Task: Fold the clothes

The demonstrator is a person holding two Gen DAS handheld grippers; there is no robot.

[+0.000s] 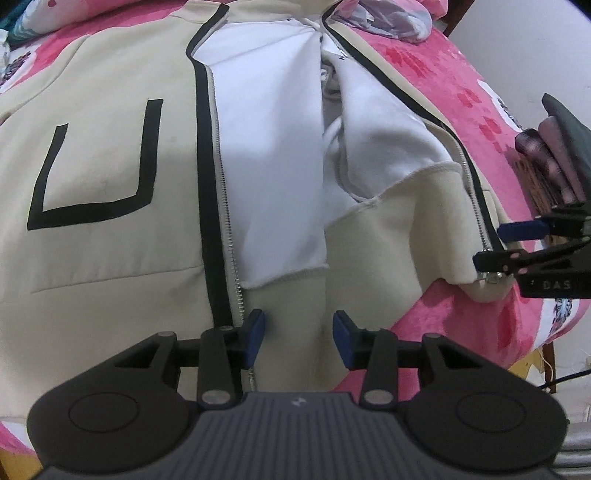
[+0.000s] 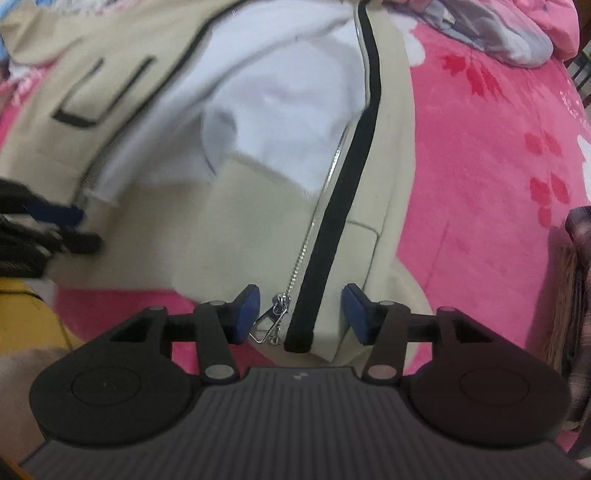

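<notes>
A cream zip-up jacket (image 1: 110,206) with black trim lies open on a pink blanket, its white lining (image 1: 273,147) showing. My left gripper (image 1: 298,338) is open at the jacket's bottom hem, just right of the left zipper edge, with cream fabric between its fingers. My right gripper (image 2: 301,314) is also open, at the lower corner of the right front panel. The zipper pull (image 2: 273,321) and the end of the black trim (image 2: 299,338) sit between its pads. That right gripper (image 1: 496,243) appears at the right edge of the left wrist view; the left gripper (image 2: 70,229) is blurred.
The pink flowered blanket (image 2: 480,184) covers the bed. A stack of folded plaid clothes (image 1: 546,162) lies at the right. A grey and pink bundle (image 1: 391,18) lies beyond the collar. The bed edge drops off below the hem, beside something yellow (image 2: 26,314).
</notes>
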